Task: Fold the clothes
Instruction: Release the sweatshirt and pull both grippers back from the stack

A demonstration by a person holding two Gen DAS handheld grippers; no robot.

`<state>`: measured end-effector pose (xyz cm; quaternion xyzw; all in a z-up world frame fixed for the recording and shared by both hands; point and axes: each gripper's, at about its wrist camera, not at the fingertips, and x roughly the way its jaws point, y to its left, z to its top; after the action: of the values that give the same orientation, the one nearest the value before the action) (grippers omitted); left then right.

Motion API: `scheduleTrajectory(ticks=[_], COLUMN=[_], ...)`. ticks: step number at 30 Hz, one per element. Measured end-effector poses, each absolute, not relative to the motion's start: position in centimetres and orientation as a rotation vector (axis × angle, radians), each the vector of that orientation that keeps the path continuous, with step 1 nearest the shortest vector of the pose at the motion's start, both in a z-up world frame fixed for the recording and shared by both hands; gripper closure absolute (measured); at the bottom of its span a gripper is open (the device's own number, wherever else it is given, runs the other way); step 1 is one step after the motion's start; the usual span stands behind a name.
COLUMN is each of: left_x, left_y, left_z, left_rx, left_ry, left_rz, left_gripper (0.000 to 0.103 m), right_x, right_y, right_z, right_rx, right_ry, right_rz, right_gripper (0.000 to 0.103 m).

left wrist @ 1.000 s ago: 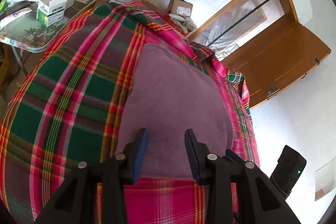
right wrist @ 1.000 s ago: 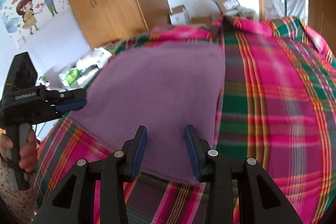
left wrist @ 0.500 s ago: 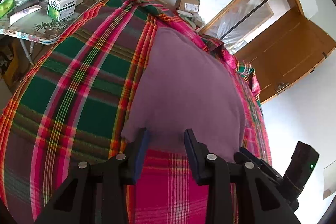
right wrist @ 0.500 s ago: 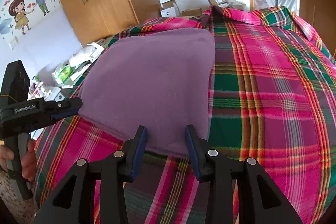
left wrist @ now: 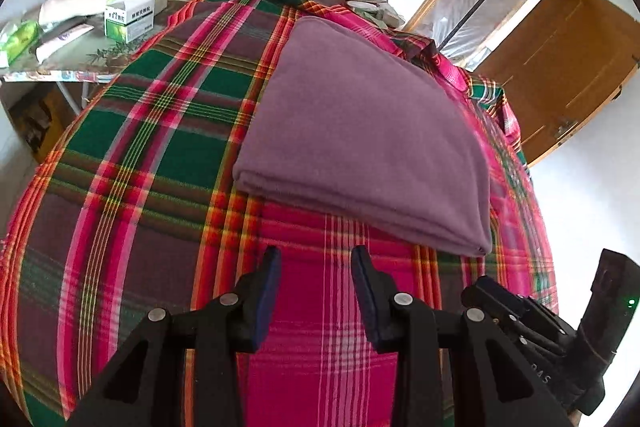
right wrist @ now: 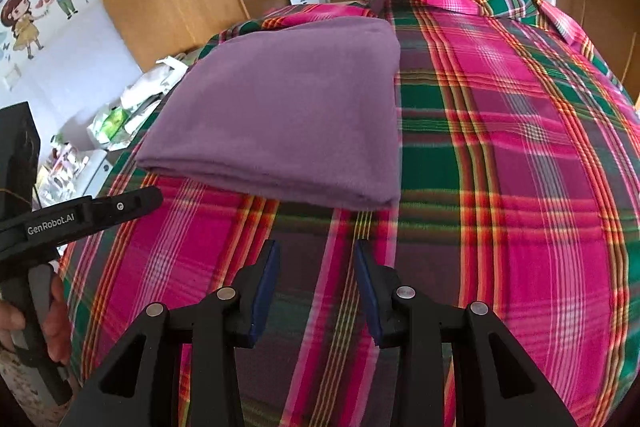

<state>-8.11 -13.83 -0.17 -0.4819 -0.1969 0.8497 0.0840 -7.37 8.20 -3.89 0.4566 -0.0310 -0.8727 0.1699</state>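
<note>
- Your left gripper (left wrist: 316,287) and right gripper (right wrist: 316,283) hang empty, jaws parted, short of the purple cloth (left wrist: 360,143).
- The cloth lies folded on the plaid blanket (right wrist: 500,155), edges aligned, open blanket around.

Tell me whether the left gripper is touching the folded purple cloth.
Apart. In the left wrist view the left gripper is open and empty, and a strip of plaid blanket shows between its fingertips and the near edge of the folded purple cloth.

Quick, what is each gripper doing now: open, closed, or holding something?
Left gripper: open, holding nothing, short of the purple cloth.
Right gripper: open, holding nothing.
</note>
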Motion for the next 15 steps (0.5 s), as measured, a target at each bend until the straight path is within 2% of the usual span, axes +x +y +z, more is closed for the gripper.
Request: scheduleTrajectory(ticks=[9, 15], left_x=[-7.5, -7.5], left_y=[-11.4, -10.3], left_z=[0.4, 0.3], left_rx=[-1.436, -1.364], left_ry=[-0.391, -0.280], left_rz=[2.629, 2.703], left_gripper=[0.063, 0.060], right_x=[-6.2, -5.5], right_y=[7.1, 5.6], right_z=[-4.0, -4.4], right_rx=[1.294, 1.255], right_ry=[-0.057, 0.107], right_rz=[-2.538, -2.610], right_gripper=[0.059, 0.058])
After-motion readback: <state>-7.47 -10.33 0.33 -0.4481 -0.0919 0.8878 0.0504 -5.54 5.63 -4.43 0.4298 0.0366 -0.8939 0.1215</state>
